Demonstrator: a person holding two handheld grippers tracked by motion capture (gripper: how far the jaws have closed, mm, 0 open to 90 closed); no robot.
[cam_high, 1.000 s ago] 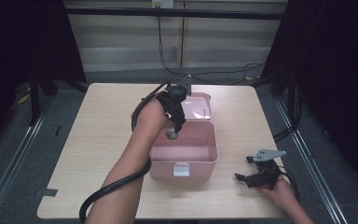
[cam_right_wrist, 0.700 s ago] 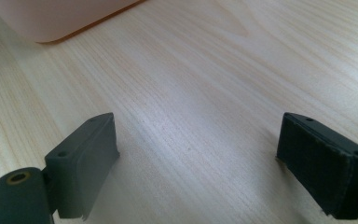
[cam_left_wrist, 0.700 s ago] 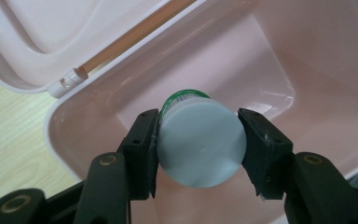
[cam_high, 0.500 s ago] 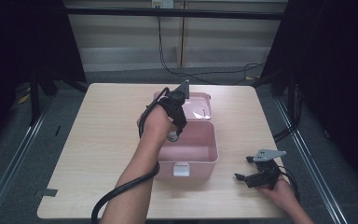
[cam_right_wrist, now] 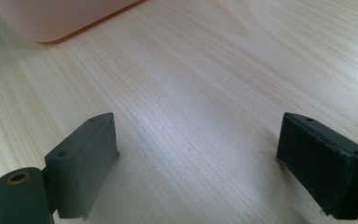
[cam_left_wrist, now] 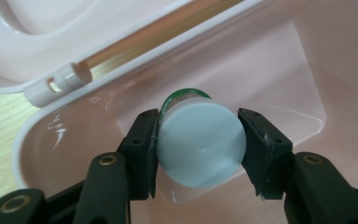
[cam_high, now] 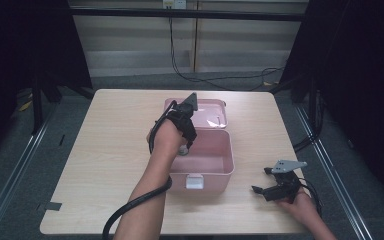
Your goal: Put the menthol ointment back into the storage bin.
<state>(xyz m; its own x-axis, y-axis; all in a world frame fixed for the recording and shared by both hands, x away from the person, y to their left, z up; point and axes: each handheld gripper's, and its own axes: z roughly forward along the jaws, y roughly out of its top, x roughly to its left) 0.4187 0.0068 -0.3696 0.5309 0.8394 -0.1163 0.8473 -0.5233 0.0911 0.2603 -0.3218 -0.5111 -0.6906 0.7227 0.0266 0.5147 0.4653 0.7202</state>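
Note:
A pink plastic box [cam_high: 207,167] stands open at the middle of the table, its lid [cam_high: 207,112] folded back behind it. My left gripper [cam_high: 184,148] reaches down into the box's back left corner. It is shut on a small bottle with a white cap [cam_left_wrist: 199,143] and a green rim, held just above the pink floor [cam_left_wrist: 279,79]. My right gripper [cam_high: 261,181] rests low on the table at the front right, open, with bare wood between its fingers [cam_right_wrist: 85,161]. A corner of the box [cam_right_wrist: 60,18] lies ahead of it.
The light wooden table [cam_high: 105,150] has bare room left of the box and along its front edge. The box's white latch [cam_high: 195,181] faces the person. Cables trail from both grippers. Dark frame posts and floor surround the table.
The left arm has swung left while the gripper, still shut on the bottle, went lower into the box's back left corner. The right gripper has stayed put.

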